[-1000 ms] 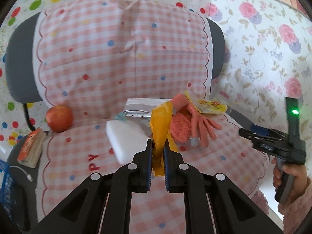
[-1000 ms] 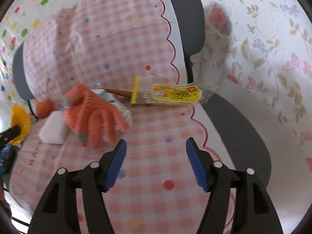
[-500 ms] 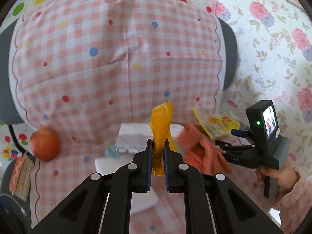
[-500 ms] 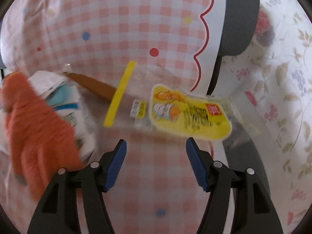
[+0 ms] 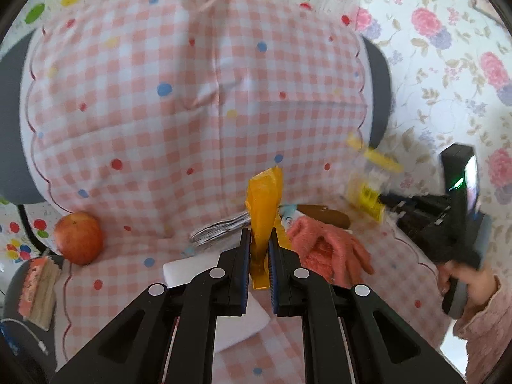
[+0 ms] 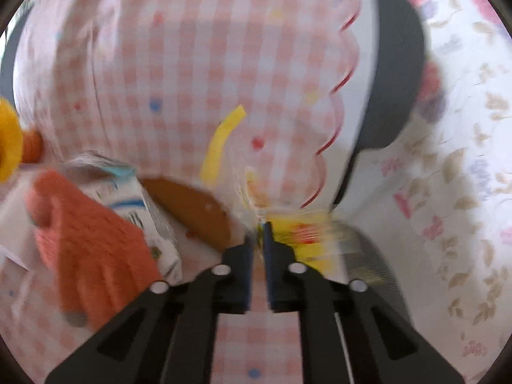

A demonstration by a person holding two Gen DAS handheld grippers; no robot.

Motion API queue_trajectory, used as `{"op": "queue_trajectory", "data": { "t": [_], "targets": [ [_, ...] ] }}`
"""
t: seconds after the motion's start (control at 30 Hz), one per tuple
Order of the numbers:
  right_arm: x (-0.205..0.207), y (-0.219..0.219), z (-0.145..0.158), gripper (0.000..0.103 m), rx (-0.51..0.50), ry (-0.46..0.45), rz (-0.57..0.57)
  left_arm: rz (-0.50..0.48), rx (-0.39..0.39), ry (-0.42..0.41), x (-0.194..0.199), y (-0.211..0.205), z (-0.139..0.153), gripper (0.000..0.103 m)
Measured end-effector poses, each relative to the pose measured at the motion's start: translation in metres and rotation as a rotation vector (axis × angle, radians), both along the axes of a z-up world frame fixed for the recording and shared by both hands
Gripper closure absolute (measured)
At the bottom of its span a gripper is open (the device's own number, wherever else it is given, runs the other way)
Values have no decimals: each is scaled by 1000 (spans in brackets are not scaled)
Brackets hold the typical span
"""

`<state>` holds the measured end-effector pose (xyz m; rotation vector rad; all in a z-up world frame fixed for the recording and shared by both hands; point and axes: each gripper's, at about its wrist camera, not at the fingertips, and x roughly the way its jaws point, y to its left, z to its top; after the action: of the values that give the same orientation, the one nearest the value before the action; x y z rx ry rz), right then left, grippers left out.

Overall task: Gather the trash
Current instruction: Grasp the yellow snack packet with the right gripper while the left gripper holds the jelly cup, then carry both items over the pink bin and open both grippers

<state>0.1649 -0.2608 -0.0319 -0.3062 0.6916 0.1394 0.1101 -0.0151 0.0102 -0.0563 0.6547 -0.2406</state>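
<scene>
My left gripper (image 5: 258, 240) is shut on an orange plastic wrapper (image 5: 264, 201), which stands upright between its pads above the chair seat. My right gripper (image 6: 260, 233) has its jaws closed on the edge of a clear snack wrapper with a yellow label (image 6: 300, 233); the picture is blurred there. In the left wrist view the same yellow snack wrapper (image 5: 368, 188) hangs from the tips of the right gripper (image 5: 388, 198) at the seat's right side, with a person's hand (image 5: 460, 275) on its handle.
The chair wears a pink gingham cover (image 5: 160, 128). On the seat lie an orange knitted glove (image 5: 323, 252), a brown piece (image 5: 323, 216), a white block (image 5: 192, 268), folded papers (image 5: 220, 230) and an apple (image 5: 78, 238). Floral wallpaper (image 5: 448, 64) stands to the right.
The right gripper went in to the yellow snack wrapper and shut on its edge, lifting it off the seat. The left gripper drifted toward the backrest, still holding the orange wrapper.
</scene>
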Motion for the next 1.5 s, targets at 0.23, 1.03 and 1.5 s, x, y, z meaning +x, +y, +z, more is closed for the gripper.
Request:
{"op": "queue_trajectory", "data": {
  "t": [0.23, 1.03, 1.5],
  "targets": [
    [-92, -46, 91, 100, 284, -127, -39, -79, -6, -42, -67, -15, 18, 92],
    [-325, -64, 69, 100, 378, -132, -143, -360, -58, 2, -203, -96, -23, 92],
    [-387, -120, 22, 100, 323, -22, -385, -620, -24, 82, -236, -186, -64, 92]
  ]
}}
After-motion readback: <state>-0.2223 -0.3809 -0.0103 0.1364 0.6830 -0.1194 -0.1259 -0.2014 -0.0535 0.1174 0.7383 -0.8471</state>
